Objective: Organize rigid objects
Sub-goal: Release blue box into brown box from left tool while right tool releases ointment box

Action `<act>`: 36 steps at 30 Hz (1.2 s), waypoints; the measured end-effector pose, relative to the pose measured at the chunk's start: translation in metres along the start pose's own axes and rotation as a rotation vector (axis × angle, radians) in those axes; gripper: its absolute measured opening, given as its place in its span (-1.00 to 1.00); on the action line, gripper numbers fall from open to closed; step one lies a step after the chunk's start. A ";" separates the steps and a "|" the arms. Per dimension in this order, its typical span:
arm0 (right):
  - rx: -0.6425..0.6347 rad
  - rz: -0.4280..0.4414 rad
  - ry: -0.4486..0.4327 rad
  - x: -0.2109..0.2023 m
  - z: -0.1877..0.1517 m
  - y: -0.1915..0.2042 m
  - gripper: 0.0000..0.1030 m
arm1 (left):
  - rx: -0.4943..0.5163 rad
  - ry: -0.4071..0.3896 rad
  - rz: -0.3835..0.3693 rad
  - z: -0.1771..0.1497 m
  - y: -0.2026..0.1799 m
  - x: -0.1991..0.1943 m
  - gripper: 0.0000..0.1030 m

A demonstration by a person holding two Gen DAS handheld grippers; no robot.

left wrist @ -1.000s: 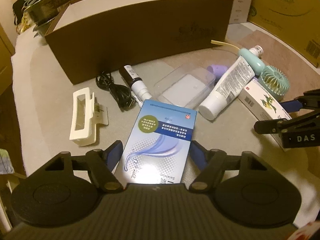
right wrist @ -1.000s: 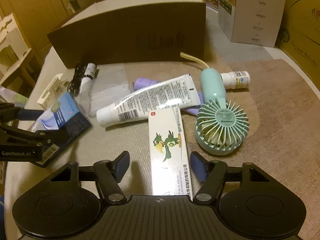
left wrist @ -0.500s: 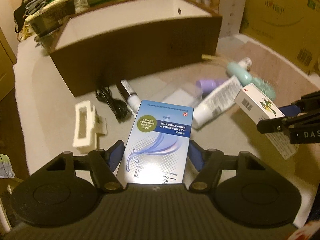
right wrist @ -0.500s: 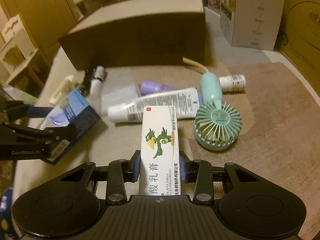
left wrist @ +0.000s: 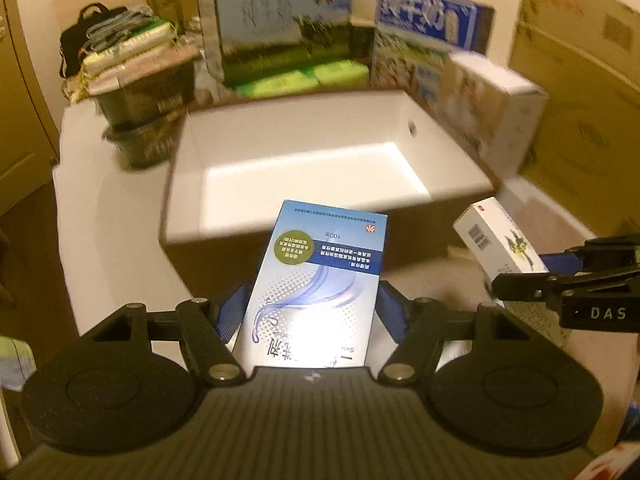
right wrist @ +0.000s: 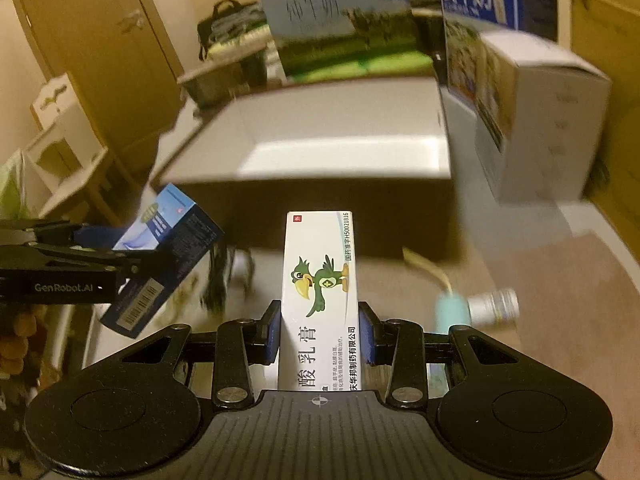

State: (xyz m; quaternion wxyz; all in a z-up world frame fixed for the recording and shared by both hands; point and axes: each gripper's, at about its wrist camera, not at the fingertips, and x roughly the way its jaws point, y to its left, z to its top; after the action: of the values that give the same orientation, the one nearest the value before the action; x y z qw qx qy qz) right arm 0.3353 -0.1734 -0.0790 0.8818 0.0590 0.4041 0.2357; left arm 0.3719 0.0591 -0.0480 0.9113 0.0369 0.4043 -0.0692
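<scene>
My left gripper (left wrist: 312, 312) is shut on a blue and white box (left wrist: 320, 276) and holds it up in front of the brown cardboard box (left wrist: 280, 232) with a white, bare inside. My right gripper (right wrist: 319, 334) is shut on a white box with a green parrot (right wrist: 320, 292), also lifted before the same cardboard box (right wrist: 320, 216). Each gripper shows in the other's view: the right one (left wrist: 516, 280) with its parrot box (left wrist: 500, 244), the left one (right wrist: 132, 266) with its blue box (right wrist: 168, 248).
A mint fan handle (right wrist: 450, 310), a small white bottle (right wrist: 494, 306) and a black cable (right wrist: 218, 276) lie on the beige mat below. Milk cartons (left wrist: 280, 28) and a white carton (right wrist: 544, 120) stand behind and beside the cardboard box.
Both grippers have risen off the mat with their boxes and moved toward the cardboard box. The right gripper closed on the parrot box during the last second.
</scene>
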 end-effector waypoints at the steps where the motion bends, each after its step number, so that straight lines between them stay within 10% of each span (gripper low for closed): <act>1: 0.008 0.006 -0.011 0.004 0.010 0.000 -0.25 | -0.012 -0.004 0.000 0.012 0.004 0.003 0.29; 13: 0.118 0.009 -0.076 0.067 0.118 -0.010 -0.25 | -0.093 0.003 0.029 0.099 0.015 0.070 0.30; 36: 0.270 -0.047 -0.049 0.138 0.134 -0.057 -0.25 | -0.144 0.079 0.054 0.107 0.026 0.150 0.48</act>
State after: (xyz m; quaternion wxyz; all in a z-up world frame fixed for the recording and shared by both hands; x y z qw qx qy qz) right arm 0.5333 -0.1484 -0.1009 0.8808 0.1735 0.4116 0.1570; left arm 0.5538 0.0569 -0.0871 0.8963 -0.0150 0.4429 -0.0141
